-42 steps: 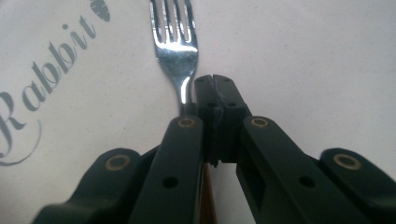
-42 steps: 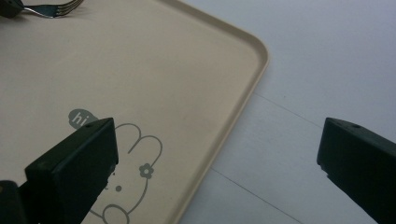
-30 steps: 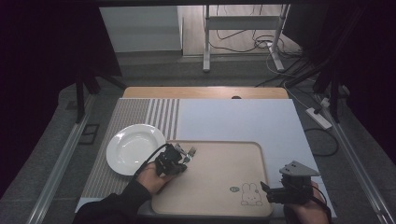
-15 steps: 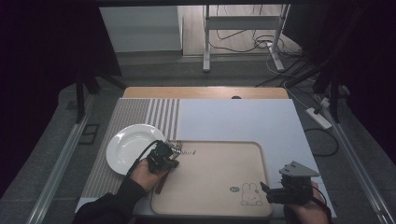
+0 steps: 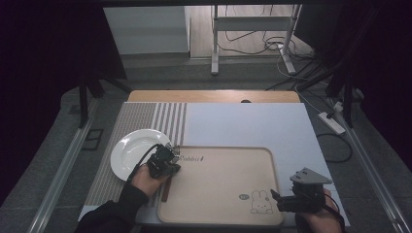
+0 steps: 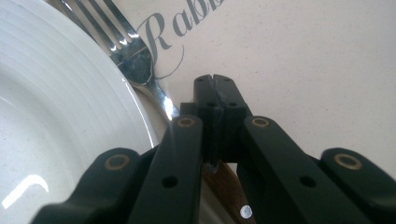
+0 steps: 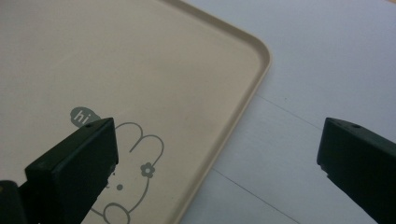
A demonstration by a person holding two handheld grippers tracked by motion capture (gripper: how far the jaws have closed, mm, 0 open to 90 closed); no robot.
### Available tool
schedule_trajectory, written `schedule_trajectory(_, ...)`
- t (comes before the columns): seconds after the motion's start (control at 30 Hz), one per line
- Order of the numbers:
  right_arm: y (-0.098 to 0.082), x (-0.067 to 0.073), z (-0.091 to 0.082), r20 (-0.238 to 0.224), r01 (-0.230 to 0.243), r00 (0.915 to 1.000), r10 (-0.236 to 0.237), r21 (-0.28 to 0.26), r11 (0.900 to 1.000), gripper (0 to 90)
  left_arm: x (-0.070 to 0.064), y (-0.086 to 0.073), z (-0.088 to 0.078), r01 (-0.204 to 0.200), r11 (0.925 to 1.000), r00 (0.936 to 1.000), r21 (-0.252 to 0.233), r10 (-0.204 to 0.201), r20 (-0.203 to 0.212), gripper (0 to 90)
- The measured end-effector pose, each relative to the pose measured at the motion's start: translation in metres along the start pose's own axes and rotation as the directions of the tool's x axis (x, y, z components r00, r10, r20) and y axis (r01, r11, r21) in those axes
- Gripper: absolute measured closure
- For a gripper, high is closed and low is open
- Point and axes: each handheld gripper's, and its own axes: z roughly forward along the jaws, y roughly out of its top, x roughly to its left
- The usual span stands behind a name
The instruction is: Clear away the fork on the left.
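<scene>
Partly hidden under the left hand-held gripper (image 6: 215, 100): a fork (image 6: 133, 56), clamped at the neck by closed jaws, tines lying against the rim of the white plate (image 6: 60, 116), wooden handle cut off below. Readable on the beige tray (image 5: 228, 179): "Rabbit", cropped to "Rabb" in the left gripper view, plus "hi" beside a rabbit drawing (image 7: 135, 186). Right hand-held gripper (image 7: 217, 158) spread wide, empty, over the tray's corner and the desk (image 7: 327, 60).

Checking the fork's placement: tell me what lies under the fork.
The fork, held in the shut left gripper, has its tines over the tray beside the plate. The jaws cover what lies under its wooden handle.
</scene>
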Motion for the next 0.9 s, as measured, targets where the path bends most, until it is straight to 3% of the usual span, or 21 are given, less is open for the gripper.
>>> schedule_trajectory(0.37,0.0,0.0,0.0,-0.001,0.004,1.0,-0.004,0.0,1.0,0.0,-0.004,-0.004,-0.012,-0.033,0.9954,0.9987,-0.09,0.036,0.035,74.0)
schedule_trajectory(0.63,0.0,0.0,0.0,0.001,0.004,1.0,-0.004,0.001,1.0,0.0,0.001,-0.011,-0.022,-0.034,0.9875,0.9954,-0.154,0.047,0.083,56.2)
schedule_trajectory(0.9,0.0,0.0,0.001,0.003,0.006,1.0,-0.006,0.003,1.0,0.0,0.002,-0.012,-0.027,-0.095,0.98,0.9941,-0.175,0.103,0.036,37.7)
